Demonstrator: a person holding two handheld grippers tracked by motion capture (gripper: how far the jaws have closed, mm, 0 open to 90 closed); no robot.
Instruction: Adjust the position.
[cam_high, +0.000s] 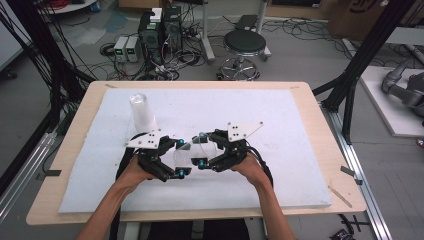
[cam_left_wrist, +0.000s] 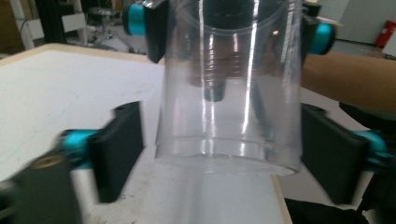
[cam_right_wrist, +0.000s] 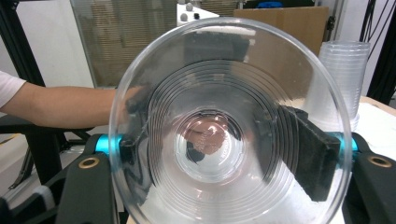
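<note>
A clear plastic cup hangs level above the white mat between my two grippers. My right gripper is shut on it: in the right gripper view the cup has its mouth toward the camera, and the black pads press on its sides. My left gripper stands open around the cup's other end. In the left gripper view the cup sits between the jaws, with a gap to the left pad. The right gripper's teal-tipped jaws hold the cup's far end.
A stack of clear cups stands upright on the white mat behind my left hand; the same stack of cups rises at the right of the right gripper view. Beyond the wooden table edge are a stool, cables and equipment.
</note>
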